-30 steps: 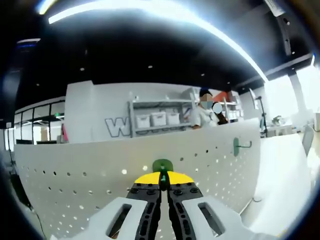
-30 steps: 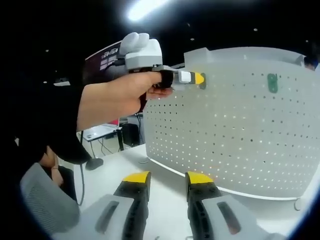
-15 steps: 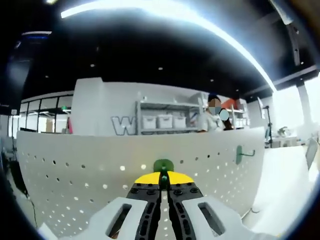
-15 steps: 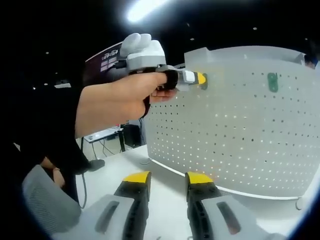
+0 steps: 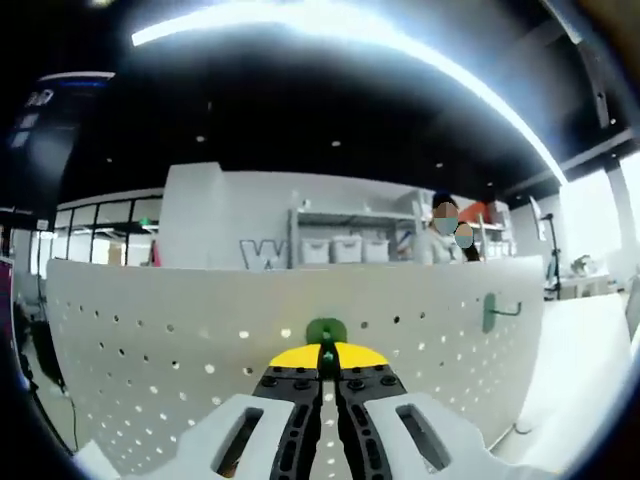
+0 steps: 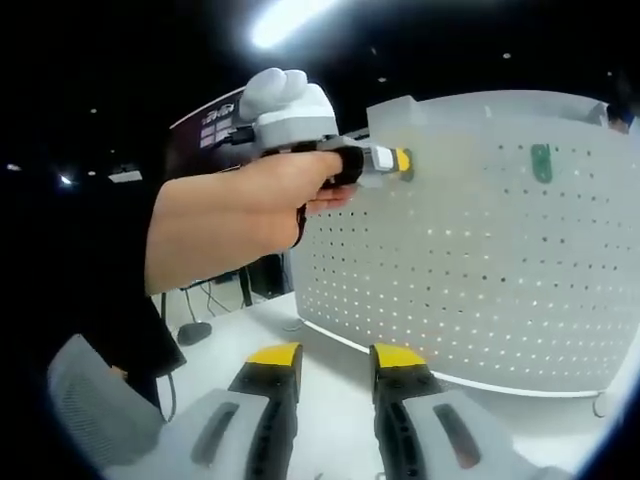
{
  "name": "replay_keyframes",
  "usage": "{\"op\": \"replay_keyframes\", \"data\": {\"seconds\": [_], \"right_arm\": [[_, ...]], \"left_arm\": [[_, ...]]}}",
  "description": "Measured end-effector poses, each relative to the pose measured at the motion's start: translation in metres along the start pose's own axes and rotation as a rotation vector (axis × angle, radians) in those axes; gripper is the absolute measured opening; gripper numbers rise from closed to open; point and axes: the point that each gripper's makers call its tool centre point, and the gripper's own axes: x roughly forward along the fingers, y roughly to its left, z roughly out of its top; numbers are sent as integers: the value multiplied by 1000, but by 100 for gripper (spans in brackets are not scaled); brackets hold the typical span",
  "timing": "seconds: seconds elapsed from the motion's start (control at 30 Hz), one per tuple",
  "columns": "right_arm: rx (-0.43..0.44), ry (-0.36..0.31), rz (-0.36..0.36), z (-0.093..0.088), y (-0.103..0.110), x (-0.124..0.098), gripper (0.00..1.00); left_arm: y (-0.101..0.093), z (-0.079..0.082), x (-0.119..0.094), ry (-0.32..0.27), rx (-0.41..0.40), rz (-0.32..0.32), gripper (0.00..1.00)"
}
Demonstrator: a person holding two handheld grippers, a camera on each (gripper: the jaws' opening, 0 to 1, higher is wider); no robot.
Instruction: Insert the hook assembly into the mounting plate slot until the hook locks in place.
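Since a second ago my left gripper view has swung a little, so the second green hook [image 5: 490, 312] on the pegboard [image 5: 150, 340] now sits further toward the right edge of the frame, while the green hook [image 5: 325, 331] I hold stays at centre. In that left gripper view my left gripper [image 5: 323, 372] has its jaws closed on that green hook, whose rounded top pokes up just above the yellow tips, pressed close against the white perforated board at lower centre; whether it is seated in a hole I cannot tell. Shelving with white bins [image 5: 345, 250] stands behind the board, upper centre. In the right gripper view my right gripper [image 6: 325, 358] shows at the bottom with its jaws apart and nothing between them, above the white tabletop [image 6: 330, 340]. At upper centre my hand [image 6: 235, 210] carries the left gripper, its yellow tip meeting the board's top left part, with the other hook at upper right.
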Motion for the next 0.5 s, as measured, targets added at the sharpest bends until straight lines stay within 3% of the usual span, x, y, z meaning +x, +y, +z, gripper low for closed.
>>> {"op": "replay_keyframes", "data": {"seconds": [0.5], "right_arm": [[5, 7, 1, -1, -1, 0, 25]], "left_arm": [[-1, 0, 1, 15, 133, 65, 3]]}}
